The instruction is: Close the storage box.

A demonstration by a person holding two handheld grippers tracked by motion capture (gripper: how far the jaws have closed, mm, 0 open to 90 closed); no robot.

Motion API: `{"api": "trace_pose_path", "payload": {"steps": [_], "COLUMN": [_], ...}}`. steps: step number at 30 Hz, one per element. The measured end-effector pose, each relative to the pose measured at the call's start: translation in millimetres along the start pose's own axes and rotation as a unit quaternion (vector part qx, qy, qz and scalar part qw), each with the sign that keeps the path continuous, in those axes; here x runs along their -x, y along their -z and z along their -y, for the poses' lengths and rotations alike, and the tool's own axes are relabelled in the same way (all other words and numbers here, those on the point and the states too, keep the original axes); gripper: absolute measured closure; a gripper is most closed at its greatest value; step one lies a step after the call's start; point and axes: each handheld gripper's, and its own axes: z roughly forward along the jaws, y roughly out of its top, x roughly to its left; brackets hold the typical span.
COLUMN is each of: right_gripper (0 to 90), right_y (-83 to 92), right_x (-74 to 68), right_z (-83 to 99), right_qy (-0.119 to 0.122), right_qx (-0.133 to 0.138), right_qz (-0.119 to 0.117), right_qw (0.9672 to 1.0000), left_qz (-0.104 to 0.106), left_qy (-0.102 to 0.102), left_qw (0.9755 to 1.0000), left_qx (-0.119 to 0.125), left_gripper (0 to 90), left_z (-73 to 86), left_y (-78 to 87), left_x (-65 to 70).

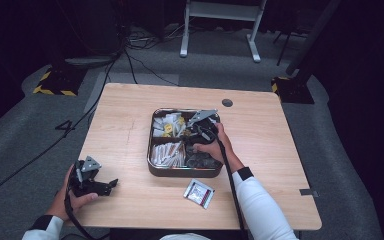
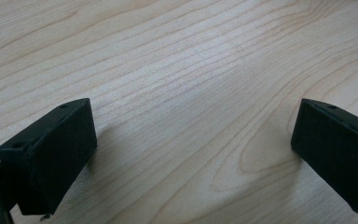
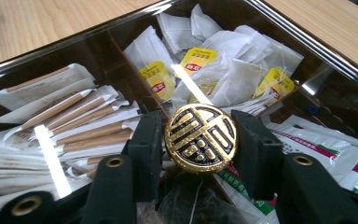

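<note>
Gold knob [image 3: 200,139] upright between fingers [image 3: 256,149]

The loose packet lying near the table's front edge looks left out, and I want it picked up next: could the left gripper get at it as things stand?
Probably yes. The left gripper rests open on the table, with bare wood between it and the packet.

Gold knob [image 3: 200,139] with a black-lined relief pattern gleams between black pads [image 3: 147,140]. Behind the knob, white teabags [image 3: 233,79] carry yellow tags with red marks. Left of it, brown-and-white sticks [image 3: 81,128]; right, white sachets [image 3: 317,140] striped green and pink.
</note>
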Motion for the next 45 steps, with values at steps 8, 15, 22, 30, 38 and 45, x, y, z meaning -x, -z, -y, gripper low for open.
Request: {"api": "trace_pose_path", "payload": {"steps": [8,15,22,30,38,45], "right_gripper": [45.8,29.7,19.7,19.9,23.2,25.6], "right_y": [3.5,5.1,7.2,11.5,17.5,28.4], "right_x": [3.1,0.7,1.0,-0.3,-0.7,0.4], "right_z": [-2.4,-6.3,-6.1,-6.5,-7.4,-7.1], "right_qy": [0.01,0.026,0.017,0.028,0.041,0.037], "right_qx": [0.0,-0.008,0.002,-0.001,-0.013,-0.014], "right_qz": [-0.011,0.001,-0.007,0.007,0.02,0.02], "right_qw": [0.9999,0.9996,0.9998,0.9996,0.9989,0.999], "left_qz": [0.0,0.0,0.0,0.0,0.0,0.0], "left_qy": [0.0,0.0,0.0,0.0,0.0,0.0], "left_qw": [1.0,1.0,1.0,1.0,1.0,1.0], "left_qx": [0.0,0.0,0.0,0.0,0.0,0.0], "left_gripper": [0.3,0.3,0.3,0.3,0.3,0.3], "left_z": [0.0,0.0,0.0,0.0,0.0,0.0], "left_y": [0.0,0.0,0.0,0.0,0.0,0.0], "left_x": [0.1,0.0,0.0,0.1,0.0,0.0]}}
